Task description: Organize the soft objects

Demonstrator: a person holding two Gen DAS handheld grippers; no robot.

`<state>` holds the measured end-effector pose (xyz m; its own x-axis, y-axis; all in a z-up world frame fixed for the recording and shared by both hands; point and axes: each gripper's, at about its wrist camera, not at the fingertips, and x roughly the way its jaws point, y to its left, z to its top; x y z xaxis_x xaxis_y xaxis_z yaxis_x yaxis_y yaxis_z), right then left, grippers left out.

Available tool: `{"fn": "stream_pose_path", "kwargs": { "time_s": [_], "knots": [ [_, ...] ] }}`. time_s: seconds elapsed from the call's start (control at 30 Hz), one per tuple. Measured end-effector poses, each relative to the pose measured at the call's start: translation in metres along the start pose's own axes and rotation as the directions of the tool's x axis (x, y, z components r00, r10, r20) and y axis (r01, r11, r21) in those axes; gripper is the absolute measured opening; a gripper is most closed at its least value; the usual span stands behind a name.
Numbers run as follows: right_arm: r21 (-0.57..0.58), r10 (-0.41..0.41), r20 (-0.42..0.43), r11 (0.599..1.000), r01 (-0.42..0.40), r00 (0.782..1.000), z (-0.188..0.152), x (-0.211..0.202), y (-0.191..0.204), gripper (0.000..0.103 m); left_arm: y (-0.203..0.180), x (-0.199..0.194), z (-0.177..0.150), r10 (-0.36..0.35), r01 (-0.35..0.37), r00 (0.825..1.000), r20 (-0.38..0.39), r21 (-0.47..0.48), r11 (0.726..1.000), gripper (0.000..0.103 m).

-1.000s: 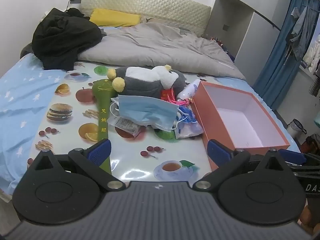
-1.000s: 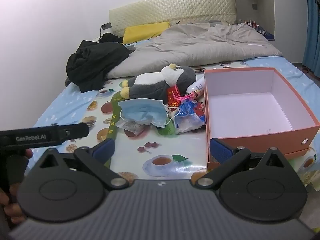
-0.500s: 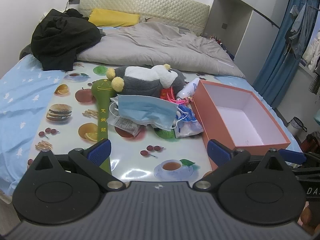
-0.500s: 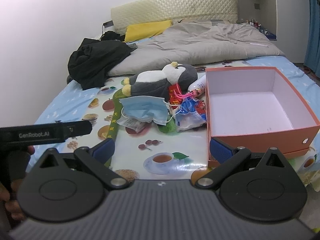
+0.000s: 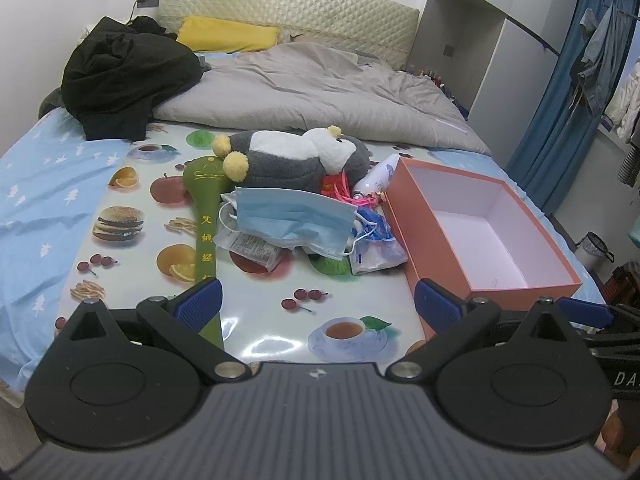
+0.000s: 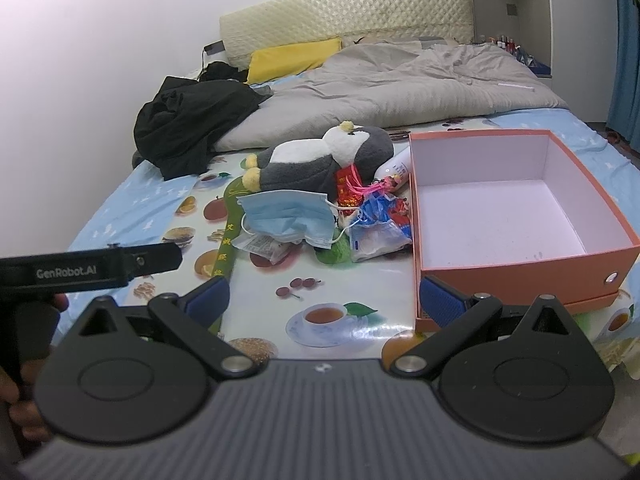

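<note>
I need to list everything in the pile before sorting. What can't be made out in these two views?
- Items under the blue face mask: covered by it in both views.
- Print on the plastic packets: too small.
- Green stick: near end hidden behind the left hand-held gripper.
- Orange box: near left corner hidden by the right hand-held gripper.

Grey duvet (image 5: 304, 92) — yellow pillow (image 5: 228, 34)
</note>
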<state>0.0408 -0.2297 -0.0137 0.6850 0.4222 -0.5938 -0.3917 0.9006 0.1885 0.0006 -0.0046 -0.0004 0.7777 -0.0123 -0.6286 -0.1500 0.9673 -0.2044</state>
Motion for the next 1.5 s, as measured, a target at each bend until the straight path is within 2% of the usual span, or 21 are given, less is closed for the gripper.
{"fn": "stream_pose_path", "kwargs": {
  "time_s": [0.97, 1.07, 1.23, 1.5],
  "knots": [
    [-0.018, -0.012, -0.017, 1.0, 0.012, 1.0, -0.007, 0.011, 0.001, 0.103, 0.013, 0.007, -0.008, -0.004, 0.004, 1.0, -0.022, 0.017, 1.0, 0.103],
    [-0.001, 0.006, -0.015, 1.0, -0.006, 1.0, -0.008, 0.012, -0.001, 0.103, 0.014, 0.01, -0.01, 0.012, -0.012, 1.0, -0.022, 0.029, 1.0, 0.103],
    [-0.004, 0.001, -0.02, 1.0, -0.001, 1.0, -0.009, 0.02, -0.005, 0.103, 0.012, 0.026, -0.015, 0.04, -0.038, 0.999, -0.028, 0.07, 0.997, 0.103],
    [0.017, -0.003, -0.035, 1.0, 0.004, 0.999, -0.007, 0.036, -0.015, 0.103, 0.017, 0.056, -0.018, 0.043, -0.04, 0.997, -0.071, 0.045, 0.998, 0.103]
  ]
}}
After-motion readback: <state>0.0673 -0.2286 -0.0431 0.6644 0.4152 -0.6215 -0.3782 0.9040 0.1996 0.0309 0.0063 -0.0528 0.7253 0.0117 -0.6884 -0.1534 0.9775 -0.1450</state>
